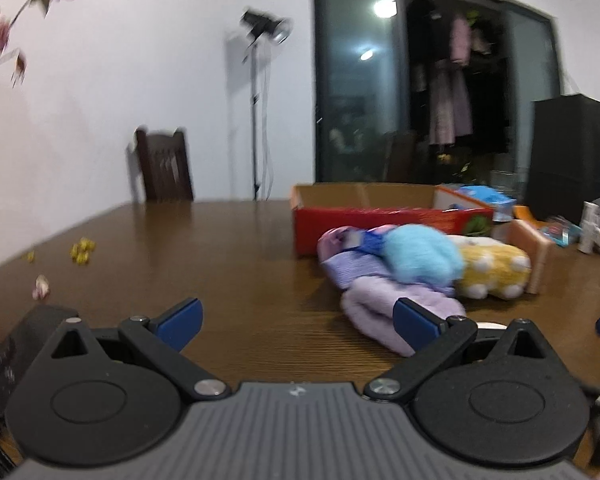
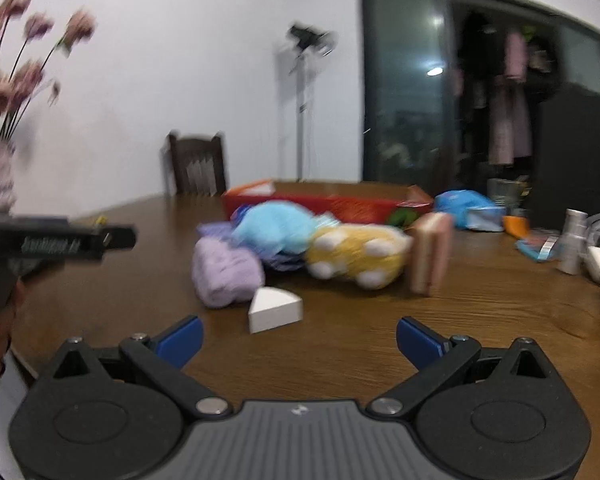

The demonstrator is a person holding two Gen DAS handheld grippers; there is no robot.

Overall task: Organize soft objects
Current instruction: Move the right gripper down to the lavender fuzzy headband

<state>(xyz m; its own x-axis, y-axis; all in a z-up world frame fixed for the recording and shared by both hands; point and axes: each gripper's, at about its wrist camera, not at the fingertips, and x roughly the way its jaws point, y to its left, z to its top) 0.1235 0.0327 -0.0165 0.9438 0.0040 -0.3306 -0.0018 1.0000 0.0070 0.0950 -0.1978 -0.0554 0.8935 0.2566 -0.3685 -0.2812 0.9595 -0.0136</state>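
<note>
I see left gripper (image 1: pixel 296 322) jaws spread wide, empty | right gripper (image 2: pixel 298 340) likewise wide, empty | soft toys (image 2: pixel 300 248) heaped on table (image 2: pixel 480 320), just before red box (image 2: pixel 340 202) | white wedge (image 2: pixel 274 309) beside purple toy (image 2: pixel 224 272)

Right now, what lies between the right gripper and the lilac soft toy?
In the right wrist view, a white wedge-shaped block lies between the open right gripper and the lilac soft toy.

Three soft toys lie heaped on the desk (image 2: pixel 380 340): one lilac (image 2: pixel 224 272), one blue (image 2: pixel 276 228), one yellow (image 2: pixel 360 256). There is one red box (image 2: pixel 340 202), one white wedge (image 2: pixel 274 310), one tan block (image 2: pixel 430 252) and one chair (image 2: pixel 198 164).
</note>
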